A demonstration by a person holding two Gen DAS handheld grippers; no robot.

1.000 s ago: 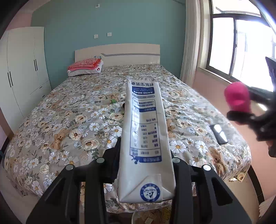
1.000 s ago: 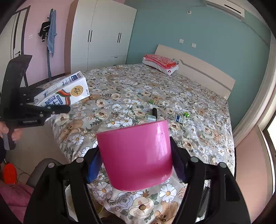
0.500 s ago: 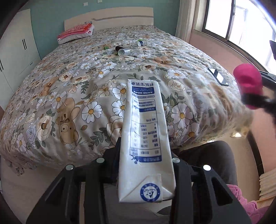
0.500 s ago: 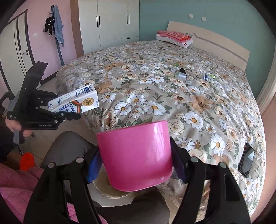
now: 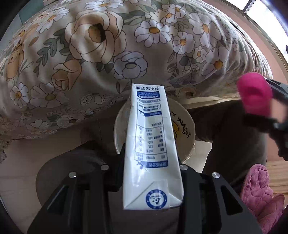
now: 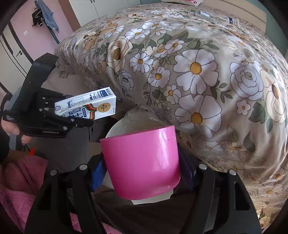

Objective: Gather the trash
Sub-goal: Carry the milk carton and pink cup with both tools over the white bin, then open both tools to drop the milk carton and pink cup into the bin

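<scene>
My left gripper (image 5: 151, 167) is shut on a white and blue milk carton (image 5: 151, 149), held lengthwise over a white trash bin (image 5: 181, 124) that stands on the floor by the bed. The carton also shows in the right wrist view (image 6: 88, 104), above the bin's rim (image 6: 115, 129). My right gripper (image 6: 142, 172) is shut on a pink cup (image 6: 142, 162), held just above the near side of the bin. The pink cup shows at the right of the left wrist view (image 5: 253, 95).
The bed with a floral cover (image 6: 198, 63) hangs over the floor right behind the bin. Small bottles (image 6: 203, 14) lie far up on the bed. The person's dark trouser leg (image 5: 234, 136) and pink slipper (image 5: 259, 194) are beside the bin.
Both grippers have tilted and moved down from above the bed to the bin on the floor. The carton and the cup stay gripped.
</scene>
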